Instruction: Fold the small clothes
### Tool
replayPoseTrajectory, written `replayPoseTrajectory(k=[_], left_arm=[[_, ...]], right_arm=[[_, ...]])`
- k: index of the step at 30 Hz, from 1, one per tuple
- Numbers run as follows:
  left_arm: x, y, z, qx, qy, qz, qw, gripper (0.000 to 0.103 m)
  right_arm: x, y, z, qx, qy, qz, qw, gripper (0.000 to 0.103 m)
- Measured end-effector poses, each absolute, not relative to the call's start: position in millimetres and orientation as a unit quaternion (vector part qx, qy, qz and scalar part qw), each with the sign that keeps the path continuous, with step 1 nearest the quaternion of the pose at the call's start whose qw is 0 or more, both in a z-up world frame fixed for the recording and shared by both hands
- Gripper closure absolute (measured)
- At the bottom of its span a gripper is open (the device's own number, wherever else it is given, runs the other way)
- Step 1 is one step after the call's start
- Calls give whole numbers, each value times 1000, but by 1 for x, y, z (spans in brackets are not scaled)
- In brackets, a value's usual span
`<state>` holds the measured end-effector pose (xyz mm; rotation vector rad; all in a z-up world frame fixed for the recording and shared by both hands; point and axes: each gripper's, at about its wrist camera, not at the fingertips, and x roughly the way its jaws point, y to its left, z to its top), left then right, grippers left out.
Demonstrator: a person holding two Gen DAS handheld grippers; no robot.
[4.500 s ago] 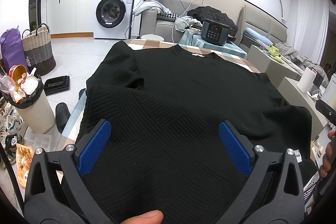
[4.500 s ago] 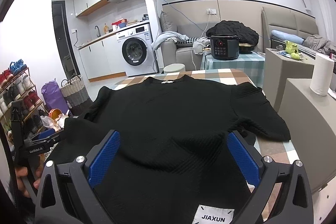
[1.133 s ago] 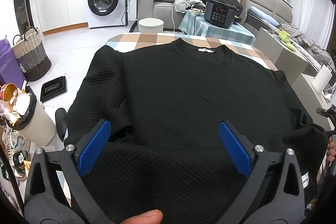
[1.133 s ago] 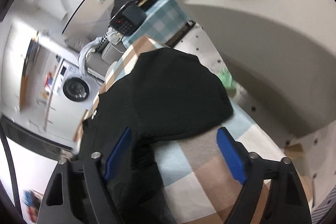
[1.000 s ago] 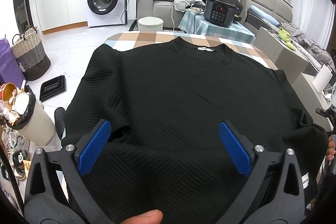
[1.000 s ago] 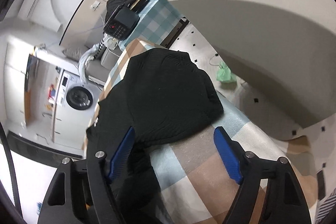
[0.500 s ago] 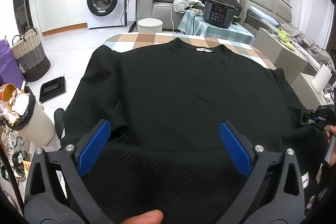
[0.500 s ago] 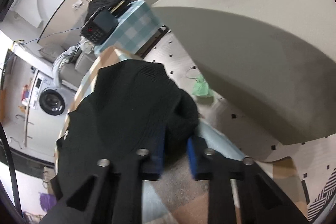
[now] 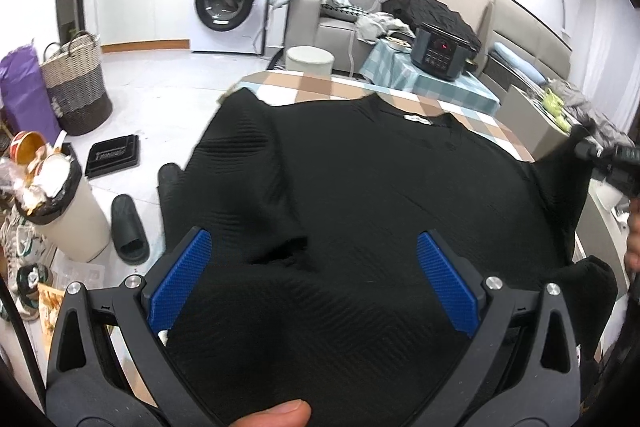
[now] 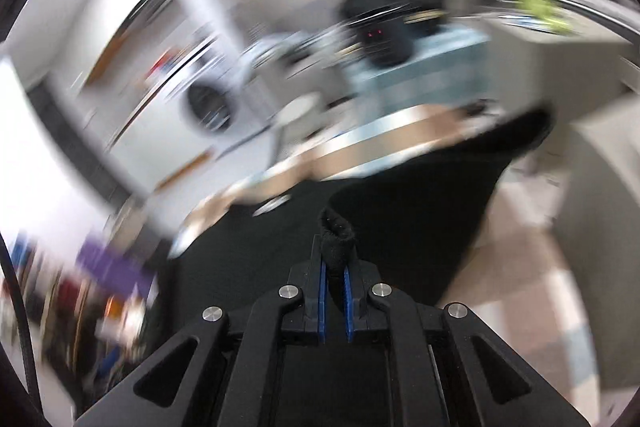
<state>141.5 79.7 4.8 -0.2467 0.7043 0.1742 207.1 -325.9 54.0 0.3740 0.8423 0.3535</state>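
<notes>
A black textured sweater [image 9: 380, 187] lies face up on the checkered table [image 9: 304, 87], its collar at the far side. My left gripper [image 9: 314, 267] hovers open over the near hem, its blue pads [image 9: 180, 279] wide apart with fabric below them and nothing pinched. In the blurred right wrist view my right gripper [image 10: 334, 267] is shut on the cuff of the sweater's right sleeve [image 10: 420, 195], which hangs lifted off the table. The right gripper [image 9: 596, 153] also shows at the right edge of the left wrist view, with the sleeve drawn up to it.
A full bin [image 9: 60, 203], black slippers [image 9: 128, 227] and a wicker basket [image 9: 74, 87] stand on the floor to the left. A washing machine [image 9: 228, 7], a round stool [image 9: 310, 59] and a pressure cooker [image 9: 440, 53] lie beyond the table. A thumb [image 9: 280, 413] shows at the bottom.
The right gripper closed on the sleeve's end, then rose and rolled upright, lifting the sleeve off the table. The left gripper shifted slightly and stayed open.
</notes>
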Motion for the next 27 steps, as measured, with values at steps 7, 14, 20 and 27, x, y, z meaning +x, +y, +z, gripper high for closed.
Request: replayPoseTrajectory(k=[7, 14, 20, 27], left_arm=[[116, 120, 4, -155, 338, 122, 920, 1], [97, 155, -5, -223, 341, 150, 901, 1], [75, 199, -20, -343, 314, 136, 875, 26], [113, 229, -57, -355, 385, 173, 834, 40]], right_arm=[[201, -270, 10, 160, 471, 237, 835, 65], [212, -282, -56, 171, 533, 148, 816, 65], [201, -280, -52, 148, 528, 142, 824, 63], [184, -281, -36, 149, 508, 166, 832, 62]])
